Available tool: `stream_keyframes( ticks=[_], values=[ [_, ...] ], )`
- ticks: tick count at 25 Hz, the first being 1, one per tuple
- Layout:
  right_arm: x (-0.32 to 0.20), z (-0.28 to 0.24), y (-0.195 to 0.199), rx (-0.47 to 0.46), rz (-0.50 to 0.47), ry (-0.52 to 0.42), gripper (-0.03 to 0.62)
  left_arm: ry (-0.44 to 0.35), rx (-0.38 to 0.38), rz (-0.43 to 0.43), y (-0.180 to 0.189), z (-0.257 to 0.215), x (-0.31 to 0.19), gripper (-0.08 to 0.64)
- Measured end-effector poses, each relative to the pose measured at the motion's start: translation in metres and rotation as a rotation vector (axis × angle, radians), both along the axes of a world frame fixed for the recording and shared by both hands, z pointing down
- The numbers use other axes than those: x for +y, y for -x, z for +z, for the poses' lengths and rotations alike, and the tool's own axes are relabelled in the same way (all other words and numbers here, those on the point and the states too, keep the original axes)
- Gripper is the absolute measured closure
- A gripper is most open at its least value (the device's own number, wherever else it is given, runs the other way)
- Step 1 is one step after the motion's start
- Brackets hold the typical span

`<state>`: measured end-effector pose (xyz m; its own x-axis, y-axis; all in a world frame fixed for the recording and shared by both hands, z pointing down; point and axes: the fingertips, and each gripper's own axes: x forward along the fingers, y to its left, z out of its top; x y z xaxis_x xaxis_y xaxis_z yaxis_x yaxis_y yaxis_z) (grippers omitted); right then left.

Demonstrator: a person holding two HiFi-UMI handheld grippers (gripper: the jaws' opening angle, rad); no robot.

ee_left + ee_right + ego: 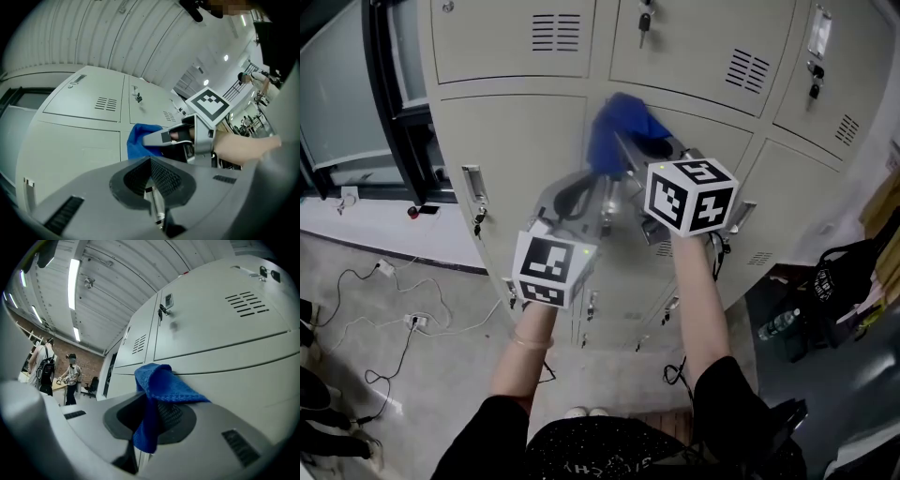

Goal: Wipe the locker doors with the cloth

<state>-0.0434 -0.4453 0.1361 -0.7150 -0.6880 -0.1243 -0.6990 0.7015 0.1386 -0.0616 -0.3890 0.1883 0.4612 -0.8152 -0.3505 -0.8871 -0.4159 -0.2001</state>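
Nearest item: two bare forearms (705, 314) emerging from dark sleeves, each carrying a gripper raised toward a bank of beige lockers. Cloth (161, 380): blue, textured weave, bunched, clamped at its middle between the closed jaws of the right gripper (152, 401). Its long axis runs along the jaw line, from a tail hanging below the pads up to a rounded fold that stands beyond the fingertips and points at the lockers. One flap lies out sideways over the jaw at that view's right. In the head view the cloth (622, 127) sits at the seam where the upper row of locker doors (511, 141) meets the row beneath. It appears to rest against the metal, but contact cannot be confirmed. Left gripper (151, 161): jaws together with nothing between them, held just beside and below the right gripper, aimed at the same lockers, apart from the cloth. Surroundings: louvred vents (555, 33) in the doors; keys (644, 24) hanging in several locks; a dark-framed window (389, 84) left of the lockers; cables (398, 319) on the grey floor; a black bag (844, 281) and a bottle (778, 325) at right. Right gripper view, far left: people (70, 376) standing under strip lights (72, 275).
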Motion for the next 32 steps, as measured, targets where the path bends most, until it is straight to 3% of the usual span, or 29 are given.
stream_keyframes(
  ticks=[9, 23, 28, 32],
  values=[
    [-0.003, 0.003, -0.029, -0.011, 0.044, 0.003, 0.532, 0.011, 0.007, 0.026, -0.017, 0.005, -0.003, 0.554],
    [-0.010, 0.003, -0.144, -0.048, 0.220, 0.022, 0.532, 0.034, -0.016, 0.127, -0.070, 0.019, -0.007, 0.554],
    [-0.012, 0.005, -0.179, -0.032, 0.295, 0.020, 0.532, 0.046, -0.019, 0.137, -0.076, 0.025, -0.008, 0.554],
    [-0.014, 0.007, -0.206, -0.073, 0.321, 0.036, 0.532, 0.050, -0.022, 0.138, -0.077, 0.027, -0.009, 0.554]
  ],
)
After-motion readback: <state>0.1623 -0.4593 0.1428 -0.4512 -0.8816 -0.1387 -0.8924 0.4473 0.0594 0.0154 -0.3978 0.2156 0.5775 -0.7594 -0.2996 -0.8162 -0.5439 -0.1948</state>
